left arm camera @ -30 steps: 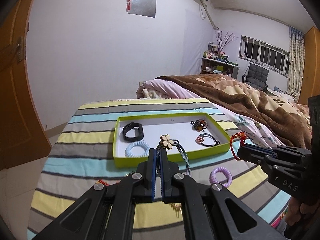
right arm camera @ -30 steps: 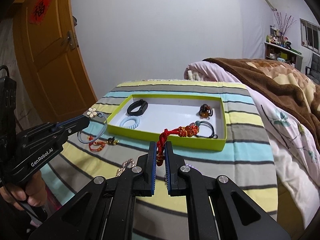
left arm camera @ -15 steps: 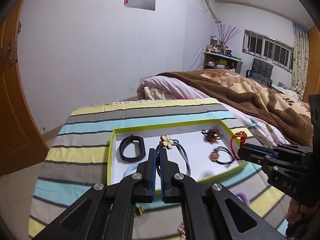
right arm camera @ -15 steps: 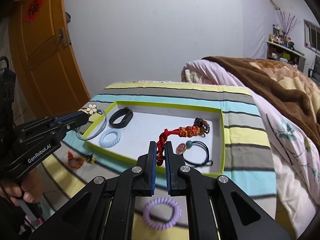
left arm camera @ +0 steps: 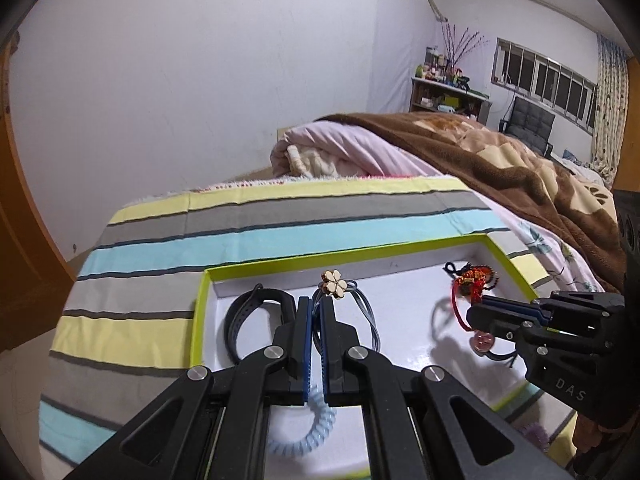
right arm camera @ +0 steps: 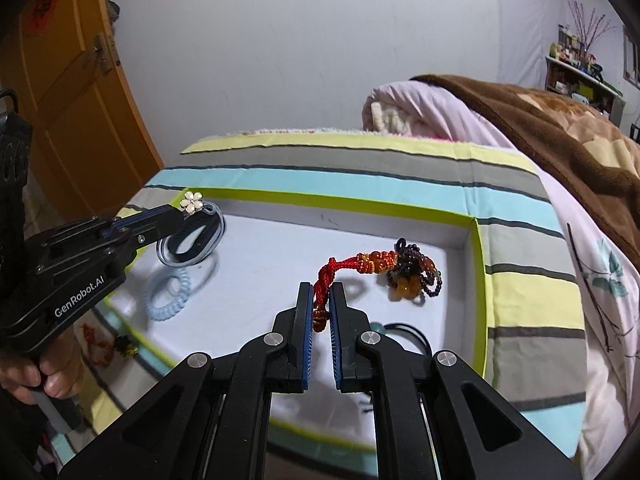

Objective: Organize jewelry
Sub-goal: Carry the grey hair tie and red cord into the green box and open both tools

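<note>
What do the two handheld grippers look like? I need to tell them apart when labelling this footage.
Both are matte black plastic with angular, cut-out arms, silver round screws and blue ribbed pads on the fingers. The left gripper carries white "GenRobot.AI" lettering on its side; the right gripper shows "DAS" in pale letters. A bare hand grips the left one's handle; no sleeve is visible.

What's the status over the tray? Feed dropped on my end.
Left gripper shut on flower hair tie. Right gripper shut on red beaded charm. Both above green-rimmed tray; black band and blue coil tie lie below.
</note>
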{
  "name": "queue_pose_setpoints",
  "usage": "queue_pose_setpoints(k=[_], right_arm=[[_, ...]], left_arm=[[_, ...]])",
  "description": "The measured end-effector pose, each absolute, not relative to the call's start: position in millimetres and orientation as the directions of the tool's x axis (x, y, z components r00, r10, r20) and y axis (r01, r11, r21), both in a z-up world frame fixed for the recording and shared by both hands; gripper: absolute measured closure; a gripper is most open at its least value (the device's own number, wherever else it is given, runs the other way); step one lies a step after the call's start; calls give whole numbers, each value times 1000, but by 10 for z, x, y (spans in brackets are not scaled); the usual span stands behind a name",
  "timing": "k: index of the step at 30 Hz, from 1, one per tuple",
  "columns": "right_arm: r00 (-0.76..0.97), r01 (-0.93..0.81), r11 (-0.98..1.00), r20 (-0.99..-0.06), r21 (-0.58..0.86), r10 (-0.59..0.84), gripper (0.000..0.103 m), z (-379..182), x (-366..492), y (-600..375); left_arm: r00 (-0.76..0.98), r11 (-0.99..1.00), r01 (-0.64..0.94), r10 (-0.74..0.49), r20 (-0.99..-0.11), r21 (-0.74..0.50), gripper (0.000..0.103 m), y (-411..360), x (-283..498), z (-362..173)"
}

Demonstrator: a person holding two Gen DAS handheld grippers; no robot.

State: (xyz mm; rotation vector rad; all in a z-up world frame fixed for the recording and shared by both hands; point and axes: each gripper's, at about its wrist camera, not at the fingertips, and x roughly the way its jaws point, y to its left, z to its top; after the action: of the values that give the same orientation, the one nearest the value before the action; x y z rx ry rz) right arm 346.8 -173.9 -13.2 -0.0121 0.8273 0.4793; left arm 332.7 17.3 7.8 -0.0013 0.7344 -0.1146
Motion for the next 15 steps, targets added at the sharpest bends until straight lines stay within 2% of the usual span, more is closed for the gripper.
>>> queue_pose_setpoints(k=[5, 15], right_arm=[[556, -397, 899, -731, 186, 396, 95, -229, 3599, -1745], [541, -377, 906, -748, 194, 385, 94, -287, 3668, -1756]], left_arm=[[706, 995, 90, -91, -703, -39, 100, 172, 3468, -73], [695, 994, 103, -99, -712, -37, 99, 155, 3527, -150]])
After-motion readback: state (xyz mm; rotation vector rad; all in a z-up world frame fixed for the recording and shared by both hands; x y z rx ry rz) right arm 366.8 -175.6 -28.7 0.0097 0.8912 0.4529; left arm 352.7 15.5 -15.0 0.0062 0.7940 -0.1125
